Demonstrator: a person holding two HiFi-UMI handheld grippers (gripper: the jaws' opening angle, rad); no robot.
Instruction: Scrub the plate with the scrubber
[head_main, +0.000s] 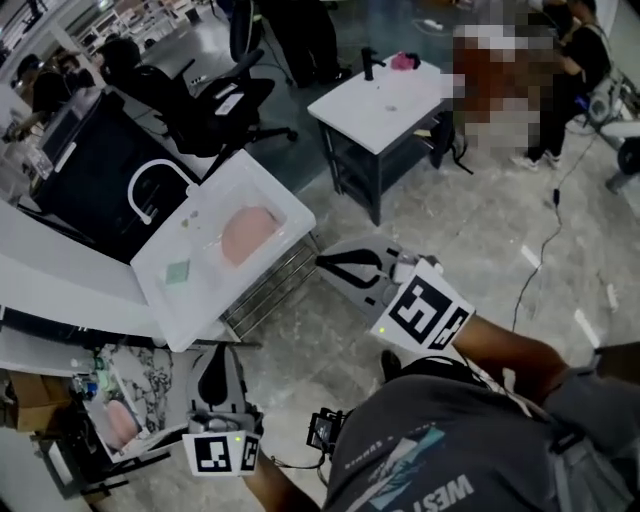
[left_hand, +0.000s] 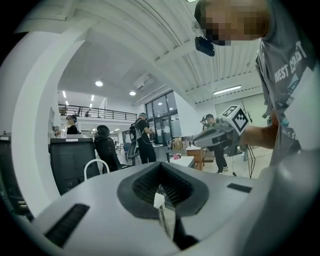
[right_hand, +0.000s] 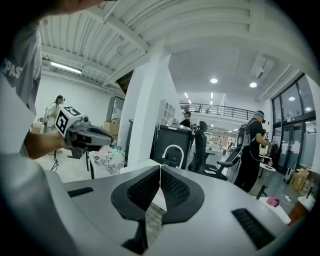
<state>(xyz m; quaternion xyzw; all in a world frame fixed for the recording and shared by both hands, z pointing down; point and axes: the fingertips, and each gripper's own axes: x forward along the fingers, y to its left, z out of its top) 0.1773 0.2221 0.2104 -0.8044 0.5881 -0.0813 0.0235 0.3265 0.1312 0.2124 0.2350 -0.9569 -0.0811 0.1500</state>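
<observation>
Fingers (left_hand: 145, 187) together on left gripper (head_main: 214, 362), right gripper (head_main: 332, 263).

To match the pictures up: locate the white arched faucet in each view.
Head view: white arched faucet, left, above mid-height.
Left gripper view: left of centre, below mid-height.
Right gripper view: near centre, slightly below mid-height.
Shared landmark: black cabinet behind it.

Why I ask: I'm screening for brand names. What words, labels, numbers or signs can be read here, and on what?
"WEST": on the person's grey T-shirt, clear in the left gripper view and upside down in the head view.
The T-shirt's next word: too distorted to read with certainty.
Marker cubes: black-and-white square patterns only, no letters or digits.
Nothing else is legible.
</observation>
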